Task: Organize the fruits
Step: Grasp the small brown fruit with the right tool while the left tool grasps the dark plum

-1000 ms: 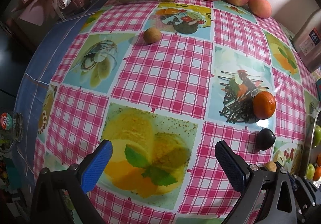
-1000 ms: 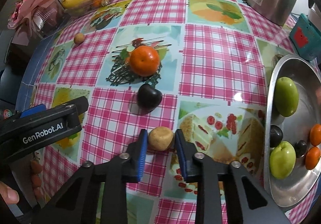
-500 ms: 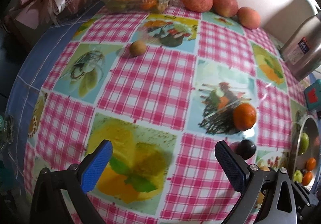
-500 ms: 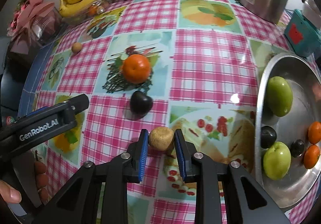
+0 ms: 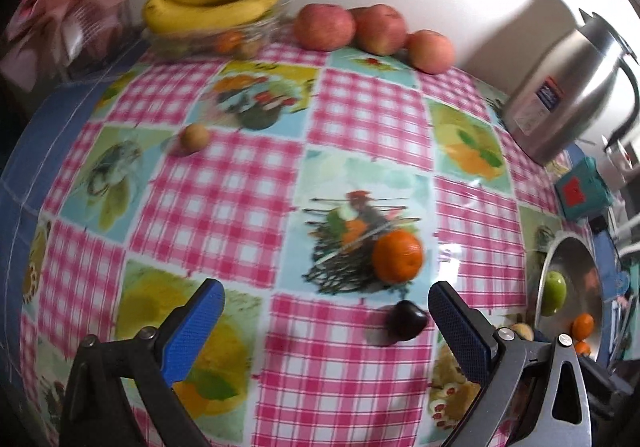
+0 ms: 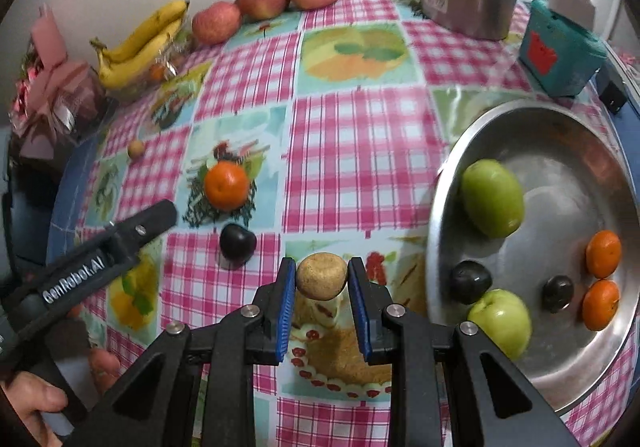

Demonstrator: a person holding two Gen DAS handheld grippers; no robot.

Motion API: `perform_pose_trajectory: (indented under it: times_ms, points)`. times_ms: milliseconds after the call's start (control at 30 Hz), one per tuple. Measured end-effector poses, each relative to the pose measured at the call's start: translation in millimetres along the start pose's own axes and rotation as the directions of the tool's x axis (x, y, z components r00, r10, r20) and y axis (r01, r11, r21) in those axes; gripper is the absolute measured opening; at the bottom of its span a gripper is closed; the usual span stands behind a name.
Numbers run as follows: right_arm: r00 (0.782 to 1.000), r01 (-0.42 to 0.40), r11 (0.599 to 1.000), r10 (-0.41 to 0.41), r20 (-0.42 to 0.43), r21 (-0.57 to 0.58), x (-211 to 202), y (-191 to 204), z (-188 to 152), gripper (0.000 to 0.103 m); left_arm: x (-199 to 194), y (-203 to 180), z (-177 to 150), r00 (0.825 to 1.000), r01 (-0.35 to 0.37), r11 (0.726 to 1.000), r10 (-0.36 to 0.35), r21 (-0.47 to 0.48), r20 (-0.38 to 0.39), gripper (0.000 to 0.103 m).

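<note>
Right now the brown fruit (image 6: 321, 275) sits pinched between the pads of the right tool (image 6: 321, 281), lifted just beside the steel bowl (image 6: 448, 183). Left of the bowl, a dark plum (image 6: 237, 241) and orange (image 6: 226, 185) rest on the worktop (image 6: 360, 151). Beyond them the left tool (image 5: 326, 317) hangs spread, empty.

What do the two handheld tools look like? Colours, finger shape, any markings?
Both match: black angular frames with triangular cut-outs and silver pivot screws. Each finger ends in a blue textured pad, seen on the left tool and the right tool. From the right wrist view, the left tool's black body carries white "GenRobot.AI" lettering. No cables or sleeves show.
</note>
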State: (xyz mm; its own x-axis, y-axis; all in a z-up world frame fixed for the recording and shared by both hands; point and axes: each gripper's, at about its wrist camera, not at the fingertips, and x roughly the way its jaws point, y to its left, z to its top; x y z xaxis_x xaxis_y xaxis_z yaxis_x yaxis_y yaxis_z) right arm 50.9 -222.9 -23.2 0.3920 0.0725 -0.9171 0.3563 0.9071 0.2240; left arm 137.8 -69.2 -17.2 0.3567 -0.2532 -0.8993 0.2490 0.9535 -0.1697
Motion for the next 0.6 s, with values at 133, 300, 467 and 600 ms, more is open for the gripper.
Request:
perform_pose_trajectory:
  times_ms: [133, 300, 467, 600]
  points:
    - [0.999, 0.007, 1.000, -0.008, 0.035, 0.019, -13, -8, 5, 0.027, 2, -14, 0, 1.000, -0.001, 0.999, 0.001, 0.038, 0.004, 0.102]
    - [0.999, -0.002, 0.998, 0.000, 0.050, 0.055, -20, -18, 8, 0.027, 14, -27, -4, 0.998, 0.043, 0.998, -0.041, 0.053, -0.038, 0.082]
    - [0.999, -0.009, 0.998, 0.005, 0.054, 0.065, -24, -23, 8, 0.027, 23, -37, -10, 0.994, 0.073, 0.996, -0.068, 0.056, -0.082, 0.063]
    - [0.998, -0.013, 0.998, 0.009, 0.056, 0.065, -24, -23, 8, 0.027, 26, -44, -15, 0.992, 0.075, 0.995, -0.068, 0.072, -0.105, 0.048]
